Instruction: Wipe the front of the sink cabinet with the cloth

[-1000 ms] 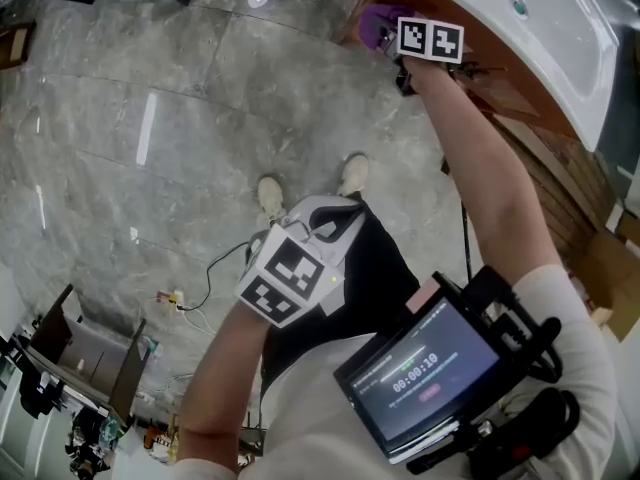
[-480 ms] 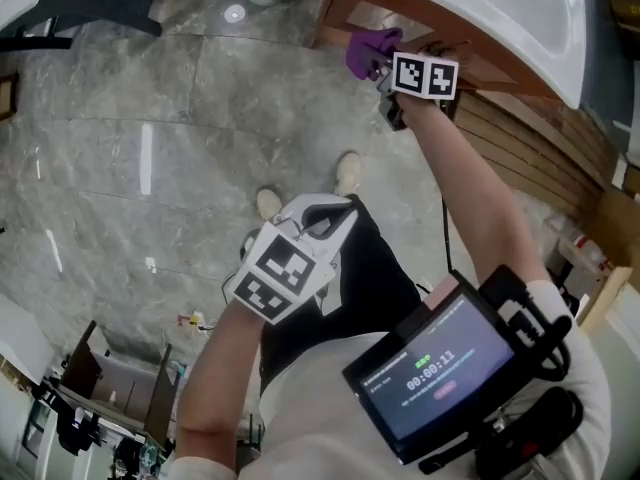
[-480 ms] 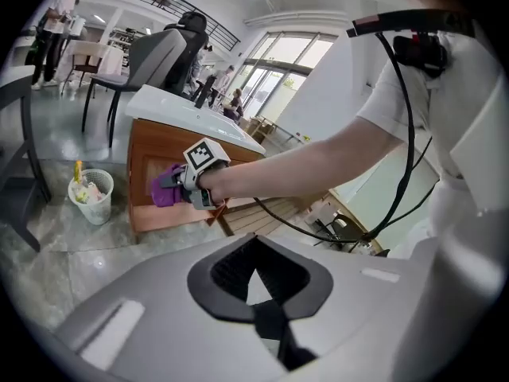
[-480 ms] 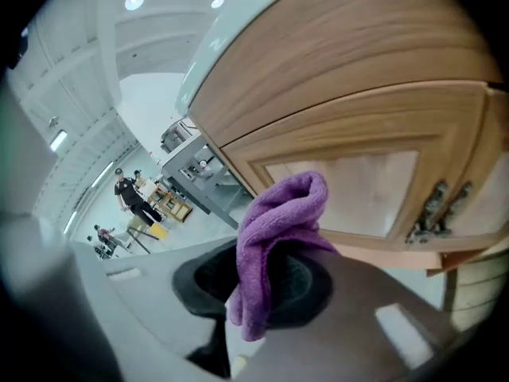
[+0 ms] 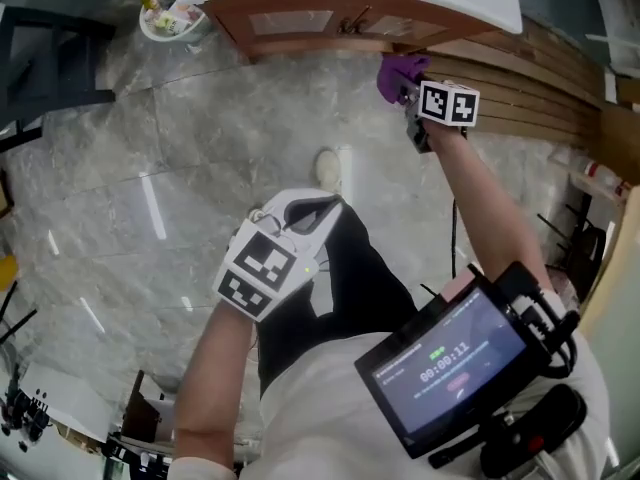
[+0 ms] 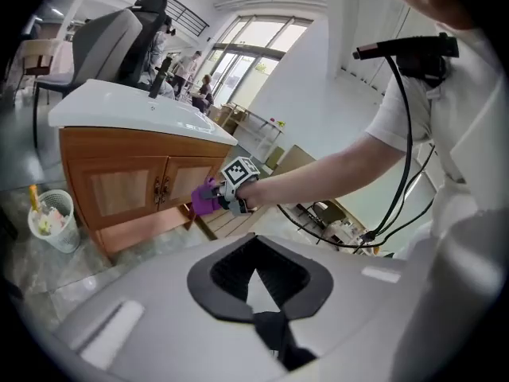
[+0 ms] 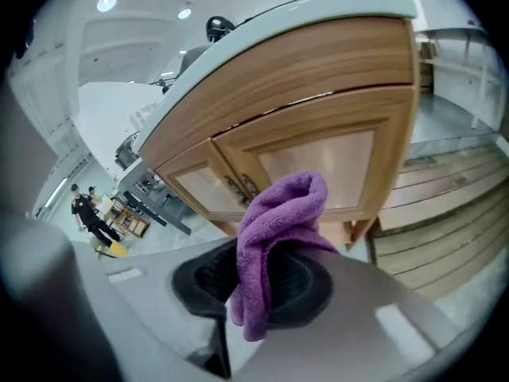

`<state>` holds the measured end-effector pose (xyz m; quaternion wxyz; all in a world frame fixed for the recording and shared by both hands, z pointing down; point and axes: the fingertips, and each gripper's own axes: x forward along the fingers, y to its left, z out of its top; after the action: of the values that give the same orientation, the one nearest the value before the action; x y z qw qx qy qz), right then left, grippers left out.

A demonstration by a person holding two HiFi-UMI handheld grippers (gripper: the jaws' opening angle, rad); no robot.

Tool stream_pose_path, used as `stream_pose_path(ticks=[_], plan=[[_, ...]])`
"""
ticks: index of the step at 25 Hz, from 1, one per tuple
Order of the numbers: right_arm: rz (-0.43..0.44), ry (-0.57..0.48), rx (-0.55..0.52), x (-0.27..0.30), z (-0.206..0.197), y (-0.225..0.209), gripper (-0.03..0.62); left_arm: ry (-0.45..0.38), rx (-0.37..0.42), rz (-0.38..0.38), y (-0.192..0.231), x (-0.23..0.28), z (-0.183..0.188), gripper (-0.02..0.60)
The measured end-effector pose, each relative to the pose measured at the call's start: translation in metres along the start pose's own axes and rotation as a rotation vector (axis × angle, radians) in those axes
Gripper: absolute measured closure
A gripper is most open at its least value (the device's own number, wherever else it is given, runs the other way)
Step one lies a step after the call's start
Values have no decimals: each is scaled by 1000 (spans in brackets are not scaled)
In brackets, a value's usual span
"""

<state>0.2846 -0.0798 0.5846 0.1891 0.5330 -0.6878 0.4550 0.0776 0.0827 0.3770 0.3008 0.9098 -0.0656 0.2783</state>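
While my left claw (image 6: 258, 281) hangs low by my legs, pads together on nothing, the scene has swung round in the last second. The sink cabinet (image 5: 300, 23), which sat at the far right, now lies across the far middle. The cloth (image 5: 398, 73), which was up against its wood, now sits off its right corner, near the wooden slats (image 5: 540, 88) and apart from the doors. My right claw (image 5: 418, 103) is clamped on that purple cloth, which bulges out ahead of the pads. I judge the stroke has run off the right edge, so wiping means bringing the cloth left onto the front again. By count: one waste bin (image 5: 172, 18) at far left, one cabinet with two doors, one cloth, two claws.
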Motion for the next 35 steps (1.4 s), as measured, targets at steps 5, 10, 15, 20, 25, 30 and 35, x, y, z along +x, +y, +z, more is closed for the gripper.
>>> stream_pose_path(ticks=[5, 10, 15, 20, 25, 30, 35], plan=[[-140, -4, 49, -31, -2, -103, 522, 42, 30, -49, -16, 41, 18, 577], [-230, 2, 87, -29, 15, -181, 522, 66, 18, -65, -11, 82, 27, 577], [-235, -16, 108, -12, 39, -209, 522, 98, 16, -71, -7, 105, 28, 577], [-228, 5, 70, 1, 45, -205, 522, 103, 11, -67, -7, 110, 32, 577], [-205, 17, 32, 17, 49, -195, 522, 98, -5, -66, 2, 115, 35, 577], [-128, 15, 30, 27, 49, -156, 522, 90, -10, -56, 1, 106, 33, 577], [-37, 6, 31, 46, 56, -113, 522, 88, -15, -50, 3, 104, 30, 577]])
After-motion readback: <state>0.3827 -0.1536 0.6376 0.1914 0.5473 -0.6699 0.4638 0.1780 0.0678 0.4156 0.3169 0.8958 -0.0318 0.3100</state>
